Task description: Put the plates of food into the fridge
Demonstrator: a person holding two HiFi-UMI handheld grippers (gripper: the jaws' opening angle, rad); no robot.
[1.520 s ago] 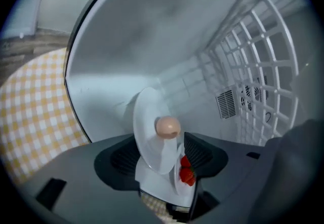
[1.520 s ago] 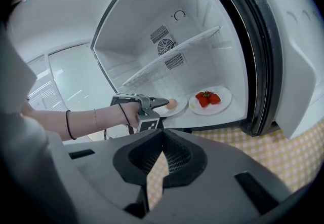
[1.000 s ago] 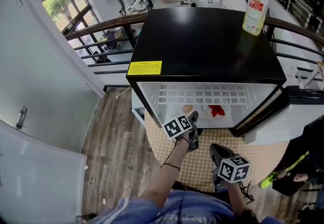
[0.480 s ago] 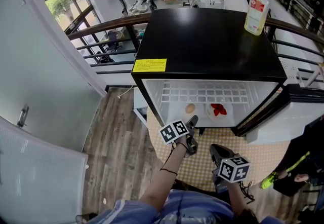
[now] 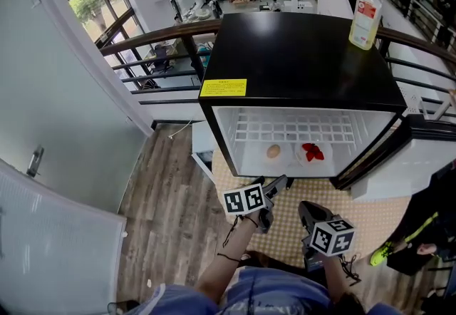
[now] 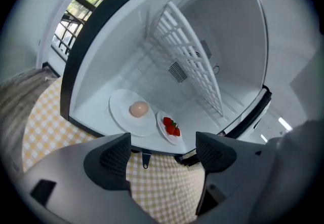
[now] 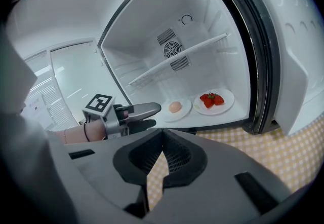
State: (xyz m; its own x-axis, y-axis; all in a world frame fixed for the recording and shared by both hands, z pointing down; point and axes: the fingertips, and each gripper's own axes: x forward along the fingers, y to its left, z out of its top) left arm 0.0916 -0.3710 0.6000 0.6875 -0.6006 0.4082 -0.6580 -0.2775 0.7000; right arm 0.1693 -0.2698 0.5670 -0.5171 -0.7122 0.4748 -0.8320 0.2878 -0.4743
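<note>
The left gripper hangs wide and empty just outside the fridge, the right gripper shut on nothing, since both plates, the egg plate and the strawberry plate (side by side), already sit on its floor.

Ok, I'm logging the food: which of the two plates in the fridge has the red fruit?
The right-hand plate in the right gripper view, holding strawberries; the plate left of it holds one pale round item.
</note>
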